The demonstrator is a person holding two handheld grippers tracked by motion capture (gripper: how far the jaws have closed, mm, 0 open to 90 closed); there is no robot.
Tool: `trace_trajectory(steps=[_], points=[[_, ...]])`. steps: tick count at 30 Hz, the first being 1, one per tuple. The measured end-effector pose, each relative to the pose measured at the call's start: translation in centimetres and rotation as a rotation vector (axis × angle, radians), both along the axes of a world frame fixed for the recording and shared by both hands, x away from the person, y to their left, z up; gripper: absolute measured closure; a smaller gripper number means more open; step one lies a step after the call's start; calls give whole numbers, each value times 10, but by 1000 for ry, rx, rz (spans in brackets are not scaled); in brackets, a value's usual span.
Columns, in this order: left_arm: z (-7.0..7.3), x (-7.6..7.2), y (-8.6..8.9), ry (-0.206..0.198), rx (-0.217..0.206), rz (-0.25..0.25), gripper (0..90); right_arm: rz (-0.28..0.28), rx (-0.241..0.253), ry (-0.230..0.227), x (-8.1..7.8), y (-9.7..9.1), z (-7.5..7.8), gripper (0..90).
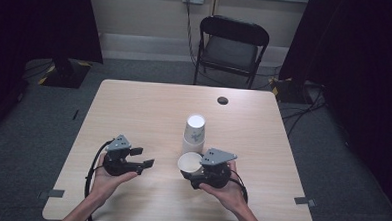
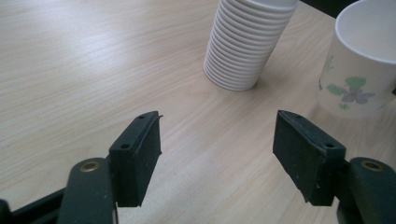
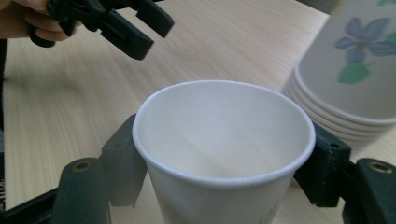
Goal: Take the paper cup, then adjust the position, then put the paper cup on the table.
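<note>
Recording lab or studio: bare wooden table [image 1: 149, 108], black curtains [image 1: 357, 42], folding chair [image 1: 230, 49], floor cables [image 1: 304, 112], grey carpet.

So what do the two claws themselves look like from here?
Both the left claw and the right claw are black hand-held units, each topped by a grey three-cornered plate. Flat black pads are fixed to the fingers with screws. A black cable trails from the left one.

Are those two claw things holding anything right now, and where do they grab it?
The right gripper holds an upright paper cup, its jaws clamped on the cup's side wall just below the rim. The left gripper holds nothing; its jaws stand open over the table.
</note>
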State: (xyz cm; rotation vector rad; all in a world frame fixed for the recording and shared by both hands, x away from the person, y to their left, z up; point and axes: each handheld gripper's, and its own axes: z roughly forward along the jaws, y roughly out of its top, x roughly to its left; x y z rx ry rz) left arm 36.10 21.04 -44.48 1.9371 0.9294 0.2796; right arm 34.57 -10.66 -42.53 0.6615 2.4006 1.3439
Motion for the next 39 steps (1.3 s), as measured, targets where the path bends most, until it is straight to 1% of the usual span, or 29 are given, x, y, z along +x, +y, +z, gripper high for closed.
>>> trace_trajectory(steps=[3,7,9,10,12,14,15,17,19,21,23,26,29,31,32,33,35,36,37,39], points=[[0,-1,2,-8,53,-4,291,-30,7,-2,-2,-10,2,288],[-1,-3,13,-1,88,13,273,-80,33,-6,-1,-26,3,290],[-2,-5,19,-2,125,20,263,-96,43,-4,0,-33,3,292],[-3,-6,22,-2,137,23,263,-101,47,-3,1,-37,4,294],[-8,-9,30,11,125,39,290,-113,55,-5,2,-43,4,297],[-15,-10,37,30,161,48,296,-129,56,-16,3,-49,5,298],[-18,-11,41,29,164,58,296,-136,60,-18,4,-52,6,299],[-22,-9,47,43,154,75,295,-155,67,-22,5,-57,7,301],[-23,-7,51,34,178,82,287,-173,73,-23,8,-62,8,301],[-28,-5,51,40,192,87,285,-193,79,-23,11,-66,8,301],[-32,-5,50,49,200,83,280,-214,86,-22,16,-69,7,302],[-35,-4,48,59,225,70,274,-239,91,-24,23,-74,6,304],[-37,-3,48,65,215,70,268,-264,98,-20,31,-77,6,304],[-38,-2,48,64,224,71,261,-278,102,-19,38,-79,5,304],[-38,-2,48,65,220,73,260,-288,107,-18,41,-80,4,304],[-38,-1,48,65,212,73,265,-291,129,-4,45,-82,3,304],[-39,-2,48,56,221,75,270,-304,151,14,51,-86,1,303],[-41,-2,48,64,208,76,269,-311,166,21,54,-88,0,304],[-42,-1,49,72,216,75,266,-316,178,26,57,-89,0,304],[-46,-1,48,75,235,66,262,-324,166,27,64,-90,1,304]])
